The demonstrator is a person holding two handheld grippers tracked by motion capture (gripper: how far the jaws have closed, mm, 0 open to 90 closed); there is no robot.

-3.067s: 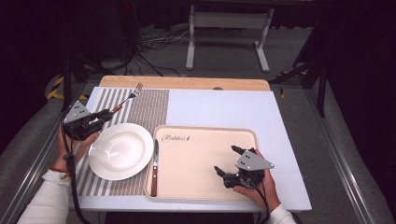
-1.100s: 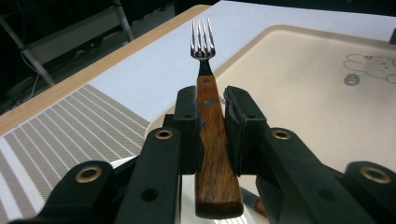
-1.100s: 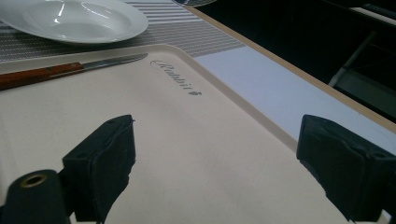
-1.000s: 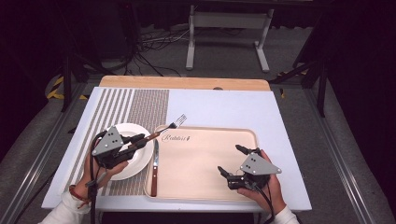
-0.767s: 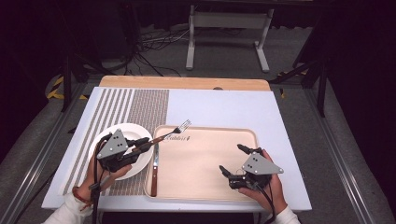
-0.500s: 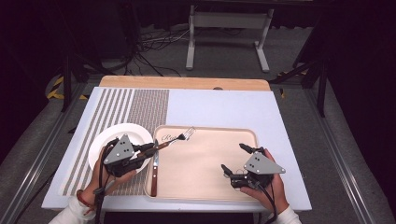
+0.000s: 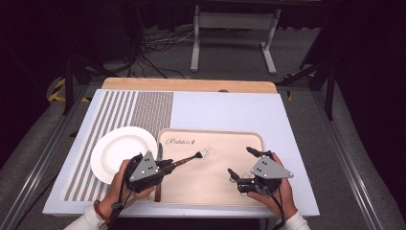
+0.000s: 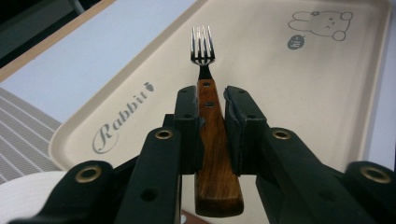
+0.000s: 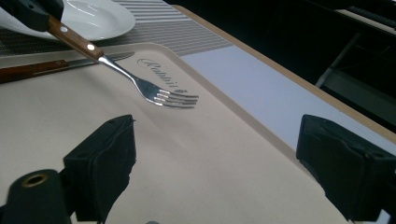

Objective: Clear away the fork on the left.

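On the far left a striped mat (image 7: 119, 112) lies on the table (image 7: 225, 110), and a white plate (image 7: 119, 151) sits on it. A knife (image 7: 159, 158) lies at the left edge of the tan tray (image 7: 239, 139), just at the plate's 3 o'clock side.

Next comes the left gripper (image 7: 165, 165). Its two black jaws squeeze the brown wooden handle of the fork (image 7: 194, 157), one jaw on each side. In the left gripper view the fork (image 8: 203, 60) points straight out toward 12 o'clock, with its shiny tines over the tray (image 8: 303, 116) near the word "Rabbit". The tines look close to the tray, but it is hard to tell if they touch it.

The fork looks light, hard and stiff. It will not bend or break. The metal end looks smooth and slippery, so the wooden handle is the best place to hold, and the jaws grip it near the middle. Held by one end like this, the fork may tip if the squeeze gets loose.

At the right, the right gripper (image 7: 242, 165) rests over the tray at about 5 o'clock from the fork. Its jaws stand wide apart with nothing between them. From the right gripper view the fork (image 9: 154, 91) lies ahead at 11 o'clock.
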